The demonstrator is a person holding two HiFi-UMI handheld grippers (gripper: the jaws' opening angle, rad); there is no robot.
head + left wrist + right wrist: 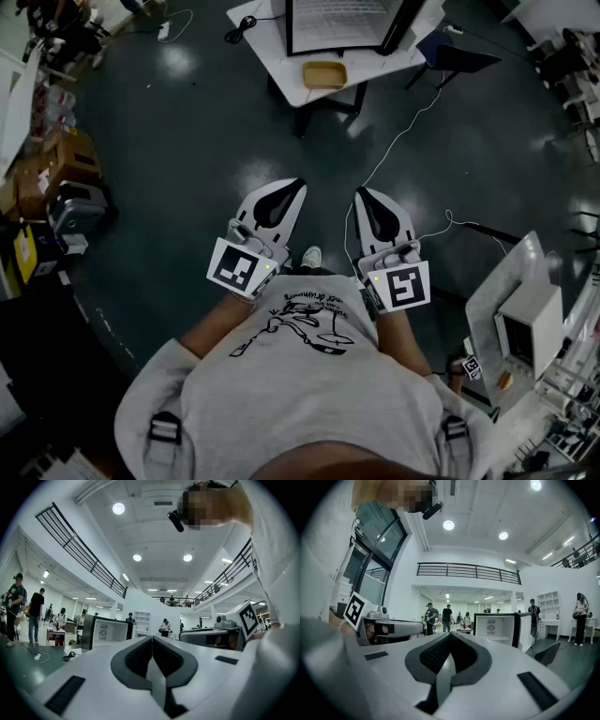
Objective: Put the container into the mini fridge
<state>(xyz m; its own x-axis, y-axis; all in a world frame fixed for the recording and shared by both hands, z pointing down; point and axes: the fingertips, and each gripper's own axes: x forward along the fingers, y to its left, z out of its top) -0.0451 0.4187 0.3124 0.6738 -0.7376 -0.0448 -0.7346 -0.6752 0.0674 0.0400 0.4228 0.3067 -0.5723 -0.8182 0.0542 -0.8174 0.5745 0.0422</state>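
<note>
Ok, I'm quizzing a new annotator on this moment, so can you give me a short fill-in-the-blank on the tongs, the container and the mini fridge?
1. The left tongs and the right tongs are both ____ and hold nothing.
2. The tan container sits on the white ____, in front of the fridge.
3. The door of the mini fridge stands ____.

Missing words: shut; table; open.

container (324,74): tan, perhaps | floor (187,141): dark teal | table (267,47): white
</note>
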